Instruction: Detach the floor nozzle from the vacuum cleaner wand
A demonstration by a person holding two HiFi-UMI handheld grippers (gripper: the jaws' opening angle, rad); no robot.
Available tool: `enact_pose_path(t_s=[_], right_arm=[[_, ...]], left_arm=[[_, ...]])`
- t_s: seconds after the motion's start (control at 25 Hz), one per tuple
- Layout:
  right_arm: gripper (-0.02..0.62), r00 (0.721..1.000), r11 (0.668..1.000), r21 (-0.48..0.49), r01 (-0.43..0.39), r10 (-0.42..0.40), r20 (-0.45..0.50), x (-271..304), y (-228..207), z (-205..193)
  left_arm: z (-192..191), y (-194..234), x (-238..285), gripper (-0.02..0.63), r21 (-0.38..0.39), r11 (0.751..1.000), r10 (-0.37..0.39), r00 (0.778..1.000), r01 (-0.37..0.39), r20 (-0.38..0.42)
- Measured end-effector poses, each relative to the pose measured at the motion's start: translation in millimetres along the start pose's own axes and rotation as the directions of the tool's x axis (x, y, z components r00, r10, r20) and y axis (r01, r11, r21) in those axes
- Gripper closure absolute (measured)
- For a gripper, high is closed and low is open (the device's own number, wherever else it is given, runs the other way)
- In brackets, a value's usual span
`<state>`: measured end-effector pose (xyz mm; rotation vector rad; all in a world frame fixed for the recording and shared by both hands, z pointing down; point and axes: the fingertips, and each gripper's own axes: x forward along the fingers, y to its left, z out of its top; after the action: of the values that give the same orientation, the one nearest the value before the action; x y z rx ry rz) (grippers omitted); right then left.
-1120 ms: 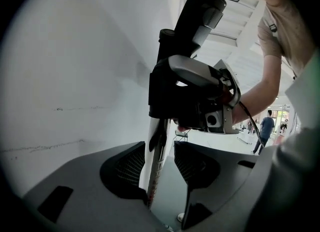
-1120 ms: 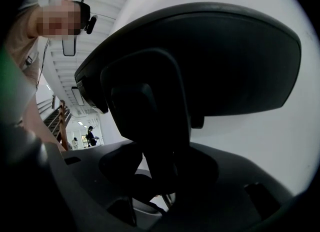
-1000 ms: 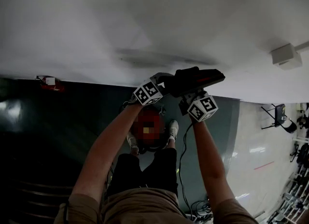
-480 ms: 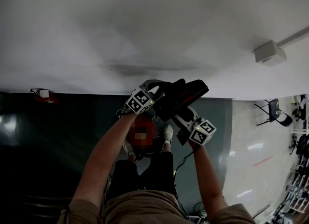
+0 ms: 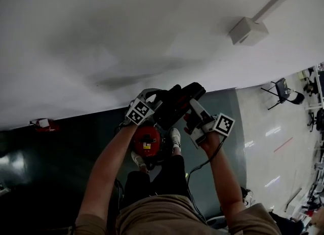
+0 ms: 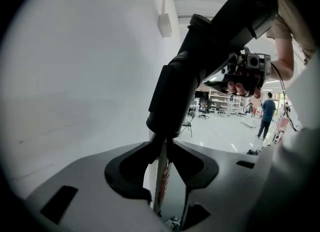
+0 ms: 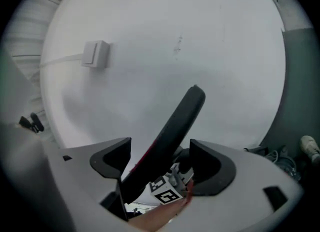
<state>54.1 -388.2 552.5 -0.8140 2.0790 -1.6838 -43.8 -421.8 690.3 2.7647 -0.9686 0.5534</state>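
- The floor nozzle [image 5: 179, 101] is raised in front of the white wall [image 5: 152, 36], above the red vacuum body [image 5: 147, 143]. In the left gripper view its black neck looks seated on the wand [image 6: 160, 186], so I judge it not yet detached.
- My left gripper [image 6: 162, 157] has just been tightening and clamps the thin wand right below that neck.
- My right gripper [image 7: 160, 158] has just been spreading its jaws. They stand wide, with the nozzle's edge running between them untouched.
- I read this as a re-grip partway through the separation. Next I need the right jaws closed on the nozzle neck, then a pull straight along the wand while the left holds firm.
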Motion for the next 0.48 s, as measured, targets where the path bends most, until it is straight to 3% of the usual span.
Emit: enact_pose_path(t_s=[0.12, 0.24, 0.48], right_arm=[[0.250, 0.993, 0.994, 0.029, 0.108, -0.106, -0.046, -2, -17, -8], [0.272, 0.995, 0.988, 0.112, 0.104, -0.102, -0.019, -12, -23, -8], [0.315, 0.995, 0.979, 0.175, 0.102, -0.099, -0.028, -42, -38, 0]], left_arm=[[4, -25, 12, 0.451, 0.048, 0.997, -0.051, 0.998, 0.053, -0.034], [3, -45, 23, 0.451, 0.080, 0.992, -0.095, 0.993, 0.101, -0.069], [2, -71, 39, 0.451, 0.143, 0.972, -0.168, 0.979, 0.184, -0.119]])
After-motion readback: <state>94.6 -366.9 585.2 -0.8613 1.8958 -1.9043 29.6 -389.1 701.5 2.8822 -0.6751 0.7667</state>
